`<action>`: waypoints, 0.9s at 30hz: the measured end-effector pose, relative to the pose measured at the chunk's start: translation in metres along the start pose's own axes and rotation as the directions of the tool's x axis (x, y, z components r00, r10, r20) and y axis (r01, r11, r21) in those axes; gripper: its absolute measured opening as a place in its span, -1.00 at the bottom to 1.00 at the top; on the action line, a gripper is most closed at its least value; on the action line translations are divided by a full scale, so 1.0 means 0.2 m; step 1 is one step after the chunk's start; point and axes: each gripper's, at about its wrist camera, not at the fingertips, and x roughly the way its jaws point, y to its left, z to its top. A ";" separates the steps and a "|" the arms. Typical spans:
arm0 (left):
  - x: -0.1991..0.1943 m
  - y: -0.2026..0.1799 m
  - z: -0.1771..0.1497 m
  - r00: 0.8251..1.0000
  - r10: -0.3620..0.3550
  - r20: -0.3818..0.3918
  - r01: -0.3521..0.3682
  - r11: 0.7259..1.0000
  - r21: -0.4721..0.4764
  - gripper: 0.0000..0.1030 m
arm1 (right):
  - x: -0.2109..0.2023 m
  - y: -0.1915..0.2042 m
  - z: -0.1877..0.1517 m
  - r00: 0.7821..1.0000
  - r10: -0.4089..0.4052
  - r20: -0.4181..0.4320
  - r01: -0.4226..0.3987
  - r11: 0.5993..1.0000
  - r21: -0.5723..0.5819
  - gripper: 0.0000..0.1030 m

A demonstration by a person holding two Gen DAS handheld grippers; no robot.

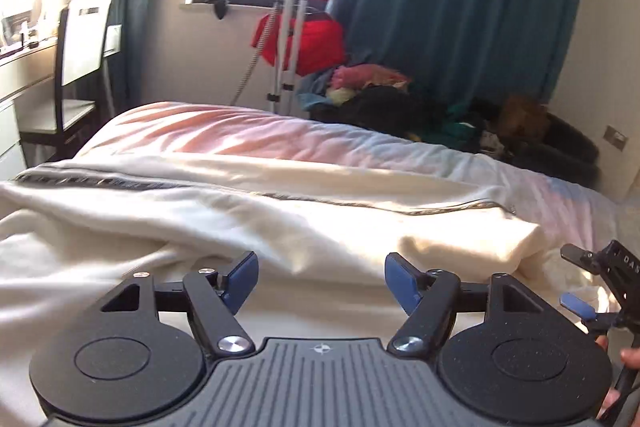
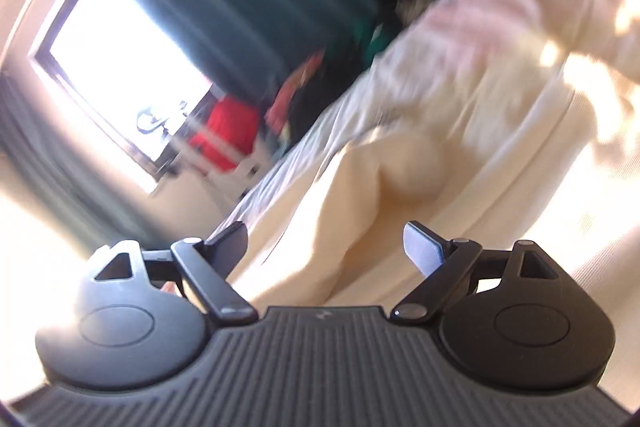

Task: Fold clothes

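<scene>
A cream zip-up garment [image 1: 280, 219] lies spread across the bed, its dark zipper [image 1: 340, 201] running left to right. My left gripper [image 1: 320, 277] is open and empty, just above the garment's near part. My right gripper [image 1: 580, 287] shows at the right edge of the left wrist view, near the garment's right end. In the blurred, tilted right wrist view my right gripper [image 2: 326, 247] is open and empty above the cream fabric [image 2: 380, 195].
The bed has a pink and pale blue sheet [image 1: 224, 135]. A chair [image 1: 76, 67] and a desk stand at the left. A garment steamer stand [image 1: 290, 27] with a red item, a pile of clothes [image 1: 380, 91] and teal curtains [image 1: 460, 7] lie beyond the bed.
</scene>
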 end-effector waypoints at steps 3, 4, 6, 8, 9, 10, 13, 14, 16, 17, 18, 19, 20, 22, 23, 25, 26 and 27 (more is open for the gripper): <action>-0.11 0.15 -0.14 1.000 0.028 -0.004 -0.028 0.997 -0.078 0.44 | 0.08 -0.06 -0.05 0.976 0.134 -0.173 -0.104 0.980 0.172 0.70; -0.14 0.18 -0.19 0.999 0.052 -0.003 -0.052 0.993 -0.109 0.44 | 0.10 -0.08 -0.07 0.963 0.169 -0.208 -0.120 0.967 0.226 0.70; -0.17 0.20 -0.27 0.998 0.064 0.003 -0.063 0.989 -0.132 0.44 | 0.10 -0.08 -0.09 0.959 0.169 -0.229 -0.107 0.960 0.259 0.71; -0.16 0.16 -0.30 0.998 0.056 0.006 -0.055 0.994 -0.089 0.44 | 0.09 -0.09 -0.11 0.960 0.162 -0.227 -0.097 0.957 0.275 0.71; -0.15 0.14 -0.30 0.998 0.052 0.021 -0.050 0.997 -0.060 0.44 | 0.08 -0.09 -0.12 0.961 0.159 -0.225 -0.091 0.955 0.283 0.71; -0.15 0.11 -0.30 0.998 0.056 0.042 -0.054 0.998 -0.034 0.44 | 0.07 -0.10 -0.13 0.962 0.155 -0.224 -0.086 0.953 0.291 0.71; -0.15 0.05 -0.33 0.994 0.059 0.095 -0.063 0.998 0.032 0.45 | 0.06 -0.11 -0.13 0.971 0.133 -0.197 -0.069 0.951 0.300 0.71; -0.14 0.03 -0.34 0.992 0.056 0.112 -0.062 0.997 0.051 0.45 | 0.08 -0.12 -0.11 0.975 0.120 -0.187 -0.059 0.952 0.300 0.71; -0.12 0.01 -0.35 0.991 0.045 0.128 -0.052 0.997 0.049 0.45 | 0.13 -0.12 -0.08 0.982 0.094 -0.167 -0.040 0.953 0.300 0.71; -0.11 0.00 -0.36 0.990 0.040 0.136 -0.047 0.998 0.047 0.45 | 0.16 -0.13 -0.06 0.984 0.080 -0.157 -0.030 0.953 0.300 0.71; -0.10 -0.01 -0.36 0.989 0.035 0.143 -0.042 0.998 0.045 0.45 | 0.19 -0.13 -0.05 0.987 0.067 -0.147 -0.020 0.954 0.301 0.71; -0.09 -0.01 -0.37 0.990 0.023 0.142 -0.027 0.999 0.026 0.45 | 0.21 -0.13 -0.03 0.989 0.054 -0.137 -0.011 0.954 0.301 0.69; -0.07 -0.01 -0.37 0.990 0.010 0.141 -0.011 1.000 0.005 0.45 | 0.24 -0.14 -0.02 0.991 0.041 -0.126 -0.001 0.954 0.301 0.71; -0.04 -0.02 -0.37 0.990 -0.020 0.137 0.024 0.999 -0.028 0.44 | 0.29 -0.14 0.02 0.994 0.014 -0.106 0.019 0.953 0.302 0.71; -0.03 -0.02 -0.37 0.990 -0.037 0.139 0.041 0.999 -0.029 0.43 | 0.31 -0.15 0.03 0.995 0.001 -0.096 0.028 0.953 0.303 0.72; -0.02 -0.02 -0.39 0.986 -0.064 0.155 0.068 0.997 -0.023 0.42 | 0.36 -0.15 0.07 0.997 -0.026 -0.076 0.048 0.951 0.305 0.71; -0.02 -0.03 -0.40 0.983 -0.073 0.167 0.077 0.997 -0.017 0.42 | 0.39 -0.16 0.08 0.997 -0.039 -0.066 0.057 0.950 0.306 0.70; 0.00 -0.03 -0.41 0.983 -0.078 0.165 0.081 0.997 -0.011 0.42 | 0.42 -0.16 0.10 0.997 -0.052 -0.056 0.067 0.949 0.307 0.72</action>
